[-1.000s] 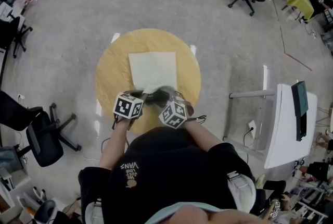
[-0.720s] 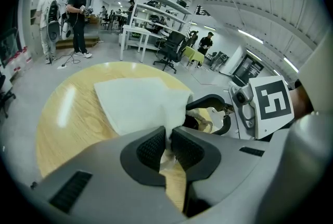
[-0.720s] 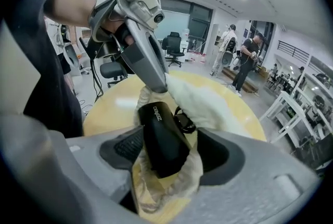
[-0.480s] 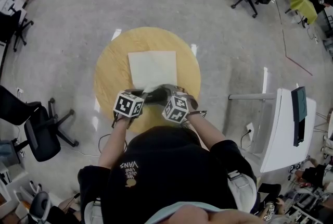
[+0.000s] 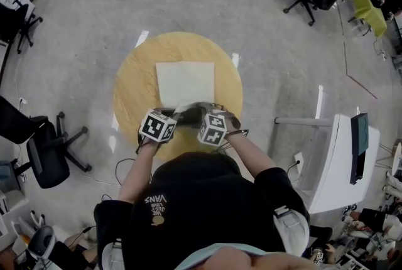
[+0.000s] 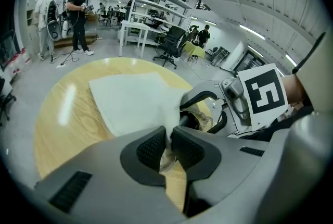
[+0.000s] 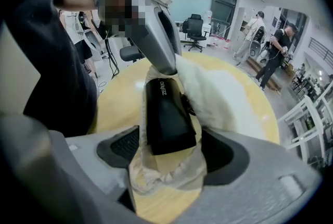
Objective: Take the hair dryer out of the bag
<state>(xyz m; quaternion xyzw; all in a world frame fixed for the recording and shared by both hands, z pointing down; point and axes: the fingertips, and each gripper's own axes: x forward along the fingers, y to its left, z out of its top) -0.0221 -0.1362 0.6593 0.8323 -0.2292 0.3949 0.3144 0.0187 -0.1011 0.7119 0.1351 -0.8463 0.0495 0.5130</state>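
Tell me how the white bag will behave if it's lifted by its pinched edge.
Probably floppy: the bag bunches and creases where the left gripper pinches it. Likely to sag at the mouth, weighed down by the black hair dryer lying there.

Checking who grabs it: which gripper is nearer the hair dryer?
Right. The right gripper has just been opening its fingers, with the hair dryer between them; the left gripper pinches the bag edge just beside it.
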